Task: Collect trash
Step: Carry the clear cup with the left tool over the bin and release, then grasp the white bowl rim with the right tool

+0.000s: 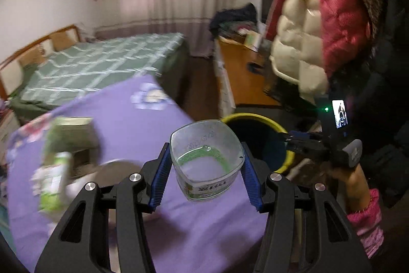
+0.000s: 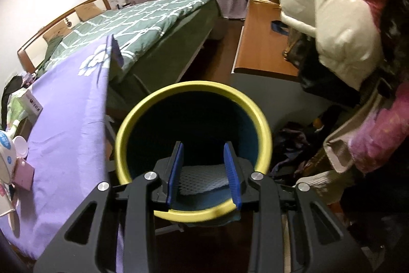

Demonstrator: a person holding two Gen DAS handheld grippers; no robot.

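Left wrist view: one clear cup (image 1: pixel 207 160), one yellow-rimmed bin (image 1: pixel 278 128).

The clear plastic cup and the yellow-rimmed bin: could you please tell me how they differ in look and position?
The clear plastic cup is see-through with a squarish mouth; the yellow-rimmed bin is dark inside with a round mouth. The cup is clamped in the left claw above the purple tablecloth; the bin stands beside the table. The cup is far smaller. Both are open-topped.

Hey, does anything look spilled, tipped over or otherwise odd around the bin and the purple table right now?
Nothing spilled. The cup, clamped in the left gripper, is tipped, bottom toward the camera. The bin, gripped at its rim by the right gripper, is tilted beside the table.
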